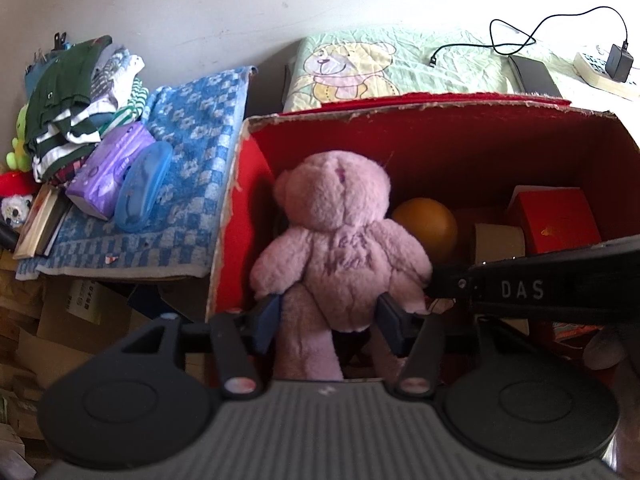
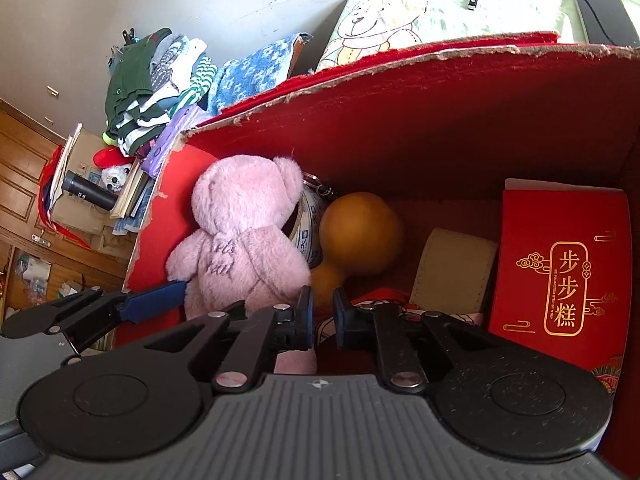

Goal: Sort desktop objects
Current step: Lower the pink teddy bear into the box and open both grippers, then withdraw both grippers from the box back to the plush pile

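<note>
Left wrist view: the left gripper clasps the pink bear at its lower body, frame centre, inside the red box. In the right wrist view, the right gripper is nearly closed, empty, beside an orange gourd.

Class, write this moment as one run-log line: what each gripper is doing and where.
left gripper: shut on pink teddy bear, inside red box | right gripper: jaws nearly together, empty, beside bear | phase: placing bear
</note>
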{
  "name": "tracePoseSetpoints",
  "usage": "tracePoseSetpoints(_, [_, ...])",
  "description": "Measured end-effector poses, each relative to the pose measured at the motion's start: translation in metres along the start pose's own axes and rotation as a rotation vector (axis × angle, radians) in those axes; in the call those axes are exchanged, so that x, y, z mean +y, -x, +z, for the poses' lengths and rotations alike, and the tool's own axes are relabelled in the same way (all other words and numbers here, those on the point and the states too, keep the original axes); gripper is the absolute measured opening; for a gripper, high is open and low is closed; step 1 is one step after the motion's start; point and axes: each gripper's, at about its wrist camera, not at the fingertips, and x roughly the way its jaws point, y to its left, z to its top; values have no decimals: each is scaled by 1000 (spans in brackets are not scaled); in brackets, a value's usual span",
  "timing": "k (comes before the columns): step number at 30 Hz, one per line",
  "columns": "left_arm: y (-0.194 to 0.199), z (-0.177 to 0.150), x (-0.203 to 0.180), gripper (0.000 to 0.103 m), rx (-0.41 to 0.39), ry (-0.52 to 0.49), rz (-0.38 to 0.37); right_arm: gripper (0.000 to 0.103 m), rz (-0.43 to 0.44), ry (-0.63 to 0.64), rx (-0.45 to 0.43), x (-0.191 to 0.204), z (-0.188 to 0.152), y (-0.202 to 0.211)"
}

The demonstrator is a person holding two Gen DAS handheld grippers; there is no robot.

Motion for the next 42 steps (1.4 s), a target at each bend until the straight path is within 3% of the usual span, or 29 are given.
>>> tracePoseSetpoints(6, [-1, 1, -2, 61, 14, -10, 3, 15, -7, -17, -6, -3, -1, 1])
tracePoseSetpoints(14, [8, 3, 1, 74, 2, 9, 0, 23, -15, -27, -34, -2, 0, 2])
tracePoseSetpoints(17, [14, 1, 1, 75, -7, 9, 0, 29, -36, -34, -63, -1, -1, 6])
tracePoseSetpoints(20, [20, -1, 3, 75, -15, 19, 10, 29, -69, -20, -96, 2, -2, 14])
tracePoseSetpoints(32, [34, 0, -4, 75, -16, 70, 2, 29, -46, -4, -152, 2, -14, 42])
tracePoseSetpoints(42, [48, 6, -31, 74, -23, 62, 87, 29, -45, -16, -218, -16, -22, 81])
